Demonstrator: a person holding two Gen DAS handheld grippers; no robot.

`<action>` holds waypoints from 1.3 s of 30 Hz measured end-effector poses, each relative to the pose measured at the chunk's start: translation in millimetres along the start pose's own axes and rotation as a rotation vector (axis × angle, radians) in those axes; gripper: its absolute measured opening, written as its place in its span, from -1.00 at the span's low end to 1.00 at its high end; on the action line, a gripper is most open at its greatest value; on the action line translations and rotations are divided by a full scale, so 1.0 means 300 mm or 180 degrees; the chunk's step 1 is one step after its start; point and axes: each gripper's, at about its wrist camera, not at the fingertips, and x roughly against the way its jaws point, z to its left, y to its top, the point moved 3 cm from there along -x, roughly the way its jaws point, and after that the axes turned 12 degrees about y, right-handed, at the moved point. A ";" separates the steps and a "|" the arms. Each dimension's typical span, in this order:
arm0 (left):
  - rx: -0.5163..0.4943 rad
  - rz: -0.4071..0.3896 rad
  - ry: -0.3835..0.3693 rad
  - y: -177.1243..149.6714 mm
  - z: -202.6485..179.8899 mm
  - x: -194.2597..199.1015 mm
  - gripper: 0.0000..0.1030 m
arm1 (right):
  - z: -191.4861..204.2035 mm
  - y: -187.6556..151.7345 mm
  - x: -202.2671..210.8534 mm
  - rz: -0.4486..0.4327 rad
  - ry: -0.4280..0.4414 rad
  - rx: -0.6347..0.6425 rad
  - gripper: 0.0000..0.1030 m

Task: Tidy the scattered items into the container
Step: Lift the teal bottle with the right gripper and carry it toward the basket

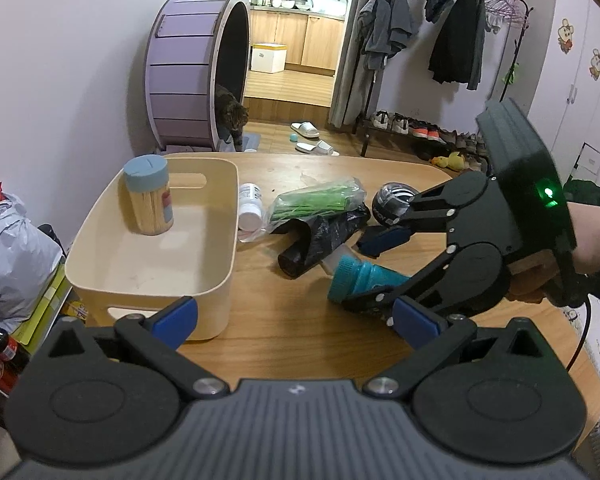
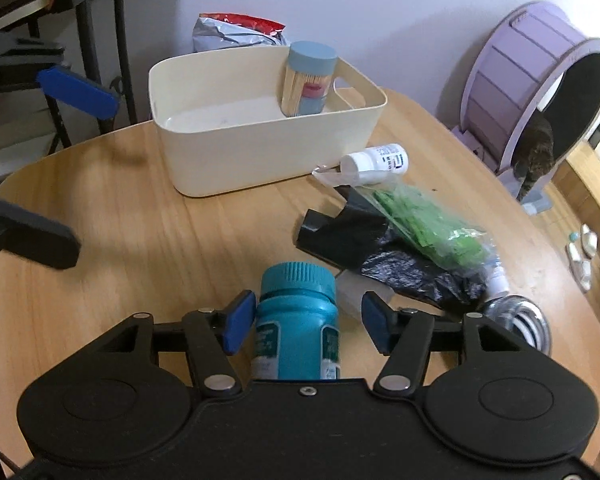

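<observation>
A cream bin (image 1: 220,256) (image 2: 204,152) stands on the wooden table with a toothpick jar (image 1: 150,196) (image 2: 308,80) upright inside. My right gripper (image 2: 306,322) (image 1: 374,276) is open around a teal bottle (image 2: 296,320) (image 1: 360,278) lying on the table; the left pad touches it and the right pad stands apart. My left gripper (image 1: 296,318) is open and empty, near the bin's front corner. A white pill bottle (image 1: 250,204) (image 2: 376,162), a green bag (image 1: 320,198) (image 2: 428,228), a black plastic bag (image 1: 316,240) (image 2: 380,252) and a gyro ball (image 1: 394,204) (image 2: 516,316) lie scattered.
A purple cat wheel (image 1: 196,68) (image 2: 532,80) with a cat (image 1: 232,114) stands on the floor beyond the table. Bags and cola bottles (image 1: 0,348) sit left of the table. A clothes rack (image 1: 452,32) and shoes stand at the back right.
</observation>
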 end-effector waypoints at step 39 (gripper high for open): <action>-0.0065 -0.0015 -0.0122 -0.007 -0.059 0.005 1.00 | 0.028 -0.199 0.239 -0.1159 -0.0255 -0.1034 0.13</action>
